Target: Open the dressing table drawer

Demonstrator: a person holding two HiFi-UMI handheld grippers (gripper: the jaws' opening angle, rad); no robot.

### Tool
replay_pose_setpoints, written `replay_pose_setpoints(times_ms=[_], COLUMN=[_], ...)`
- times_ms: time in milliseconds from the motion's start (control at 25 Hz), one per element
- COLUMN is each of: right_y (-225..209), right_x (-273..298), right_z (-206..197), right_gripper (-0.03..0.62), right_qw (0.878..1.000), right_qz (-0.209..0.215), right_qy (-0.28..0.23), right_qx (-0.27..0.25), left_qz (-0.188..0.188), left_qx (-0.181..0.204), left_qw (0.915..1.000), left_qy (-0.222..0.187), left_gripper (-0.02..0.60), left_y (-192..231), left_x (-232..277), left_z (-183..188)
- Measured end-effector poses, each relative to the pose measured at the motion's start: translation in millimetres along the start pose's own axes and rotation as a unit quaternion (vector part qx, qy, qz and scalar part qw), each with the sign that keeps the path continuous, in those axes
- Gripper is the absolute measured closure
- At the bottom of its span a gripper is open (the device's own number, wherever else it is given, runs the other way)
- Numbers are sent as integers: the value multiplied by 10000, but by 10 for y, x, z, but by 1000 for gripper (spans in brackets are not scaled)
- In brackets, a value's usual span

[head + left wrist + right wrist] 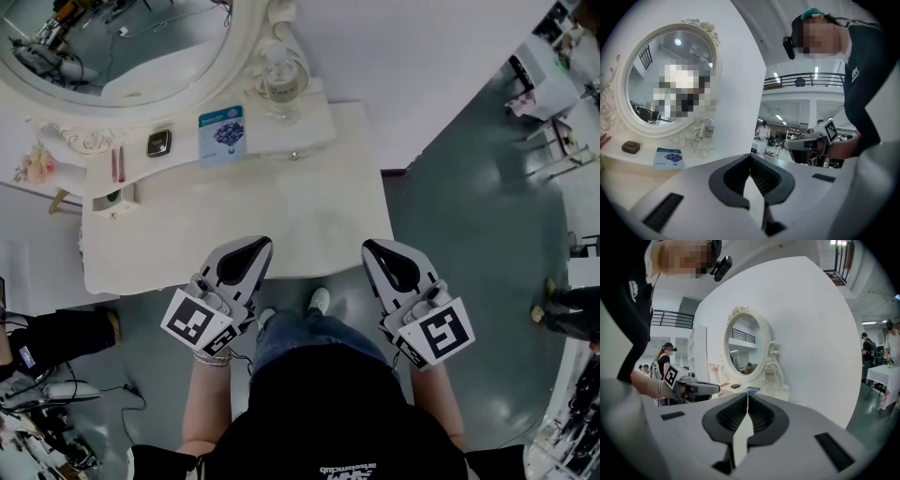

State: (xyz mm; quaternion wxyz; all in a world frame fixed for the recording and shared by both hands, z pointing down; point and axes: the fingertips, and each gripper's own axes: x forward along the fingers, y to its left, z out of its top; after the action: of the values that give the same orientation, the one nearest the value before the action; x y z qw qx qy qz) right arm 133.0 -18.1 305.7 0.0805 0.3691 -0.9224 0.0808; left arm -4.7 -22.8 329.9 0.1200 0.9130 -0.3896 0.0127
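A white dressing table (pixel 281 225) stands in front of me under an oval mirror (pixel 122 47). A raised shelf at its back carries a small knob (pixel 293 156); the table's front face is hidden below its near edge. My left gripper (pixel 255 246) hovers at the near edge, left of centre, jaws shut and empty. My right gripper (pixel 370 247) hovers beside it at the right, also shut on nothing. In the left gripper view the closed tips (pixel 750 155) point level over the tabletop. The right gripper view shows its tips (pixel 747 394) aimed at the mirror (pixel 743 345).
On the shelf stand a glass bottle (pixel 281 80), a blue card (pixel 222 134), a small dark box (pixel 158 142) and a pink stick (pixel 117 164). A white wall closes the table's right side. Another person's leg (pixel 56 336) is at the left, and feet (pixel 562 309) at the right.
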Motion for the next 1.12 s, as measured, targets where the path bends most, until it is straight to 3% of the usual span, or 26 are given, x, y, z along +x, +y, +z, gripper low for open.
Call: replay_pose_setpoints(times_ms=[560, 1120], right_y=[-74, -375], right_x=[-45, 370], right_z=[-77, 25], right_gripper=[574, 574], right_qw=[9997, 9993], right_qz=[-212, -258], right_qy=[119, 177], right_qx=[5, 179], left_qz=[148, -32], left_qx=[-13, -185], left_qw=[9997, 9983], left_qy=[189, 545], left_gripper=[565, 565], left_y=[138, 572], left_x=[7, 508], left_z=[-123, -240])
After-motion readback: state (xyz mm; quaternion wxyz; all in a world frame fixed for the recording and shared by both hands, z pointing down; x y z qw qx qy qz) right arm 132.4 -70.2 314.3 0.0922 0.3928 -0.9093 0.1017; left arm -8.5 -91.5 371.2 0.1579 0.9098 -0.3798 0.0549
